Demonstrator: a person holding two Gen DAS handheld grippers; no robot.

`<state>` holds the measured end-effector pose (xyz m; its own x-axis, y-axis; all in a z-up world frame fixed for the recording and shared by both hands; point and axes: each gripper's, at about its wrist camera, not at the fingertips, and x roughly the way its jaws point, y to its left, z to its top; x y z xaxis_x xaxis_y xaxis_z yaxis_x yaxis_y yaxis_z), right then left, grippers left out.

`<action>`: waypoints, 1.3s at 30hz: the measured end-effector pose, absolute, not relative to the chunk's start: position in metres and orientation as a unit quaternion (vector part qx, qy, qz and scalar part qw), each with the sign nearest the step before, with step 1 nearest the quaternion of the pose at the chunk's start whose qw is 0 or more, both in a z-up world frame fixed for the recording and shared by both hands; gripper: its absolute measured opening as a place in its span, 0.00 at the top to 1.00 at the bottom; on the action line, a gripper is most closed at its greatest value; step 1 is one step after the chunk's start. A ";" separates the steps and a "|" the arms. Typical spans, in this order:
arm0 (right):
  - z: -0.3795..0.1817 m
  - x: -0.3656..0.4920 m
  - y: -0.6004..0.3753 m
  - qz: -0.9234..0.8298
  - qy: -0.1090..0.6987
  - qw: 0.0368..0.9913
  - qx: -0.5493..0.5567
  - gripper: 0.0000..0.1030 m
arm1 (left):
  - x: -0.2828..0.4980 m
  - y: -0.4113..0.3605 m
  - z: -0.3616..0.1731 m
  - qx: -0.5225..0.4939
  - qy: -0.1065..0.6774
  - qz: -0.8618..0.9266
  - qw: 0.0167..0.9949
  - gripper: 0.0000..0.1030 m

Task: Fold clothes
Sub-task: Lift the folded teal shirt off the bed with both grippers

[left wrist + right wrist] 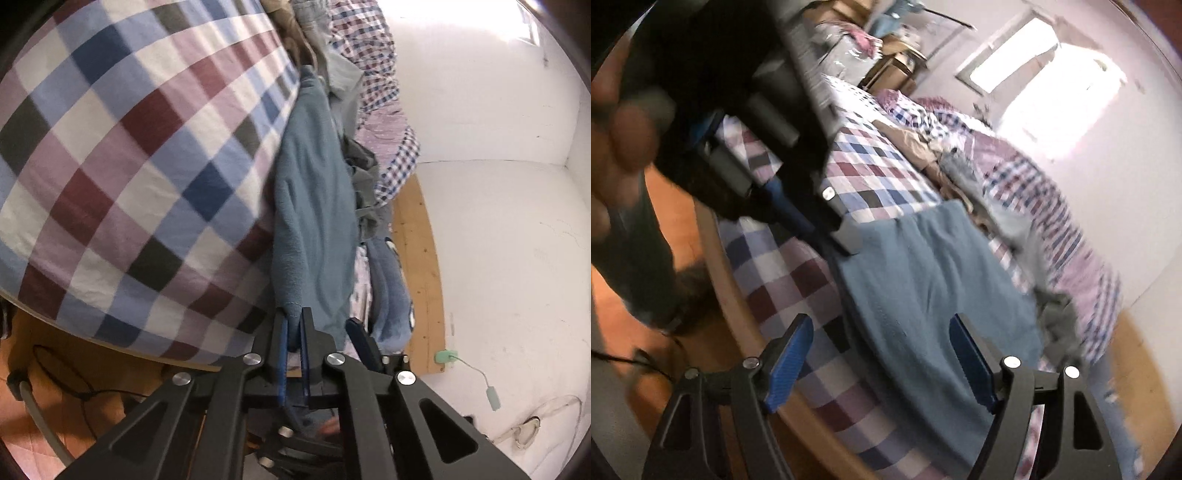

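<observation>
Checked bedsheet (129,155) below: left jaws pinch blue fleece (314,206); right jaws wide, empty.

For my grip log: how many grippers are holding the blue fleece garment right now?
1. The left gripper is shut on the blue fleece garment's edge; the right gripper hangs open above it.

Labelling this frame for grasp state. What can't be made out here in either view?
- Left wrist view: how much of the blue fleece garment lies behind the left gripper; its linkage hides the cloth below the pinch.
- Right wrist view: the left gripper's grip on the fleece; motion blur smears it.
- Right wrist view: the clothes pile items; blurred, overlapping.
- Right gripper: open, empty.
</observation>
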<state>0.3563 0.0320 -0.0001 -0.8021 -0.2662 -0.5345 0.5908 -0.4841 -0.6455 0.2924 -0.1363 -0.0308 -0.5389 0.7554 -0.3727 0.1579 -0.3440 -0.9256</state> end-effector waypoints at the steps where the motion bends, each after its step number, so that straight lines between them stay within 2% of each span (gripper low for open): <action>1: -0.001 0.356 0.030 -0.843 0.448 0.244 0.173 0.23 | 0.292 -0.137 -0.029 -0.427 -0.532 0.698 0.217 0.96; 13: -0.015 0.333 0.007 -0.840 0.500 0.177 0.111 0.24 | 0.290 -0.138 -0.015 -0.402 -0.546 0.691 0.251 0.97; 15: -0.017 0.327 0.003 -0.839 0.505 0.171 0.105 0.27 | 0.291 -0.139 -0.014 -0.399 -0.548 0.690 0.254 0.97; 17: -0.017 0.323 0.001 -0.840 0.509 0.162 0.099 0.37 | 0.293 -0.141 -0.014 -0.398 -0.549 0.688 0.257 0.97; 19: -0.017 0.318 -0.002 -0.839 0.512 0.155 0.095 0.42 | 0.292 -0.140 -0.013 -0.397 -0.550 0.688 0.258 0.97; 20: -0.018 0.316 -0.003 -0.839 0.515 0.152 0.094 0.48 | 0.293 -0.140 -0.012 -0.396 -0.551 0.687 0.259 0.97; 22: -0.019 0.313 -0.006 -0.836 0.520 0.147 0.091 0.51 | 0.295 -0.142 -0.013 -0.396 -0.552 0.686 0.259 0.97; 27: -0.021 0.308 -0.012 -0.832 0.528 0.141 0.093 0.68 | 0.295 -0.142 -0.015 -0.397 -0.554 0.684 0.260 0.97; 29: -0.021 0.303 -0.013 -0.832 0.527 0.139 0.099 0.82 | 0.295 -0.143 -0.015 -0.396 -0.554 0.684 0.261 0.97; 31: -0.020 0.300 -0.015 -0.832 0.529 0.134 0.099 0.89 | 0.294 -0.143 -0.015 -0.395 -0.556 0.683 0.263 0.97; 39: -0.011 0.289 -0.014 -0.837 0.512 0.148 0.121 0.93 | 0.289 -0.144 -0.015 -0.395 -0.553 0.684 0.264 0.97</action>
<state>0.2887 -0.0145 -0.0110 -0.9266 -0.1243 -0.3548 0.3725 -0.4310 -0.8219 0.2886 -0.1436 -0.0146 -0.5481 0.7986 -0.2487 0.0756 -0.2488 -0.9656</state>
